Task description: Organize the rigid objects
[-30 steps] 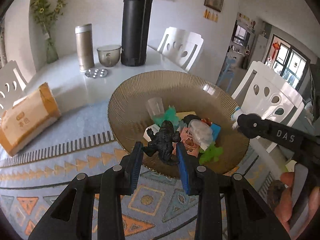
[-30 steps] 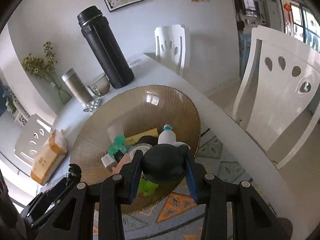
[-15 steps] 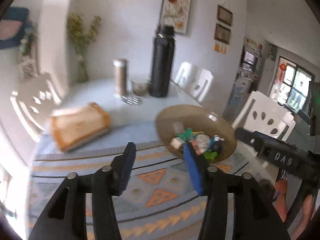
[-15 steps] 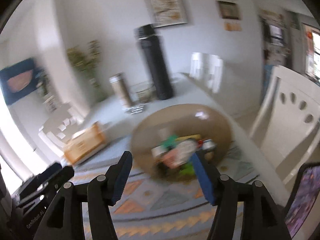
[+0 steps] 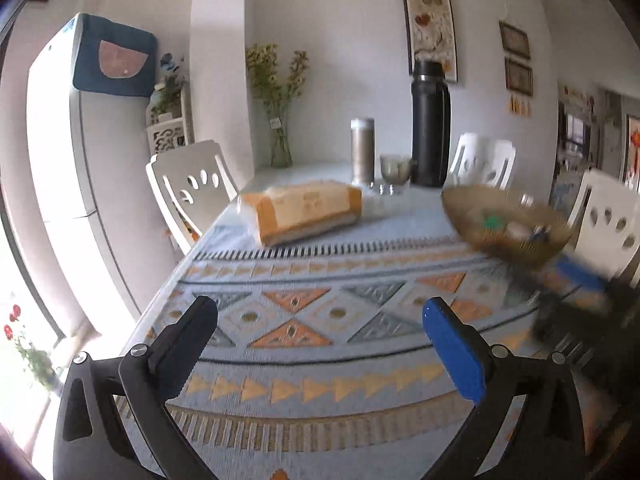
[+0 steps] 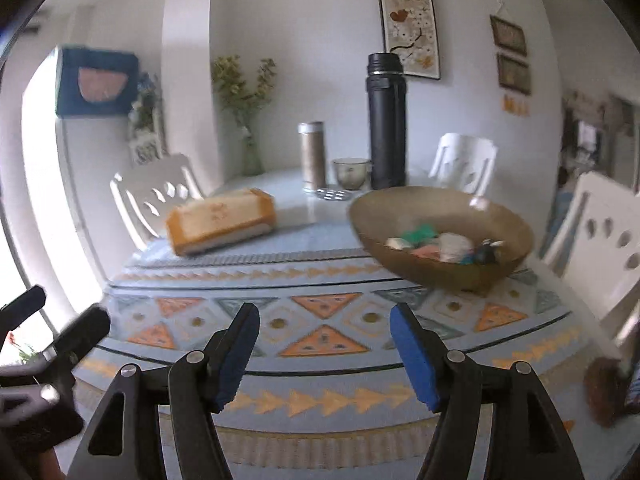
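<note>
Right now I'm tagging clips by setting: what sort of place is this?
Most likely a home dining area: a table under a patterned cloth with white chairs around it, a fridge to one side, and a flower vase below framed pictures.

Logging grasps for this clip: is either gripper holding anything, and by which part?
Nothing is held. The left gripper and right gripper are both opening, with only the patterned mat between their jaws.

bowl (image 6: 416, 264): 1 | flasks (image 6: 386, 120): 2 | chairs (image 6: 464, 160): 3 | tissue pack (image 6: 220, 220): 1

A woven cloth runner (image 6: 320, 344) is laid on the glossy tabletop (image 6: 296, 204); the ribbed bowl (image 6: 440, 216) looks translucent, the flask (image 6: 386, 120) matt black.
</note>
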`<action>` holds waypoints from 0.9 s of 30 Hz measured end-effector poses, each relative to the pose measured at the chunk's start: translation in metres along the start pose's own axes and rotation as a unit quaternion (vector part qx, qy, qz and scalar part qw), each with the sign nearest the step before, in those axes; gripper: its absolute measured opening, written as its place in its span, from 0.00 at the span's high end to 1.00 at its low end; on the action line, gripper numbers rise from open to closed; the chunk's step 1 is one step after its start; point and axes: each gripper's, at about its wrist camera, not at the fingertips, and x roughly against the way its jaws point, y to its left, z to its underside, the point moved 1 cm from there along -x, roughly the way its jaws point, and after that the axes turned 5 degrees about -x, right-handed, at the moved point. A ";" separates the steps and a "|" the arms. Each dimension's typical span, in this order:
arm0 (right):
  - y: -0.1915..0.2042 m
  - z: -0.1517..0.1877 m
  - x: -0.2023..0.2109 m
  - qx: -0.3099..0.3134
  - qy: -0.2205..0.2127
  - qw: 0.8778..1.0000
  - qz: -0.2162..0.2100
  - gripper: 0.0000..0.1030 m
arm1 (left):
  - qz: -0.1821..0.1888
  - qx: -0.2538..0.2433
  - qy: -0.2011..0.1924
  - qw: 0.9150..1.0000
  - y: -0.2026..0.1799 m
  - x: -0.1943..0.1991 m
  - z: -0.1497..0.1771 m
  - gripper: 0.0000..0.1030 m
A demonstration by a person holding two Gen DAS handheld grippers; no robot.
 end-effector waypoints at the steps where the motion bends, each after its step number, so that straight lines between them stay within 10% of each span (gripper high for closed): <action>1: -0.002 -0.002 0.002 0.002 -0.012 1.000 0.003 0.34 | -0.003 -0.002 0.002 1.000 0.000 -0.005 0.003 0.00; 27: -0.013 0.018 -0.049 -0.031 0.131 0.990 -0.052 0.18 | -0.001 -0.012 0.062 0.998 -0.007 -0.017 0.015 0.00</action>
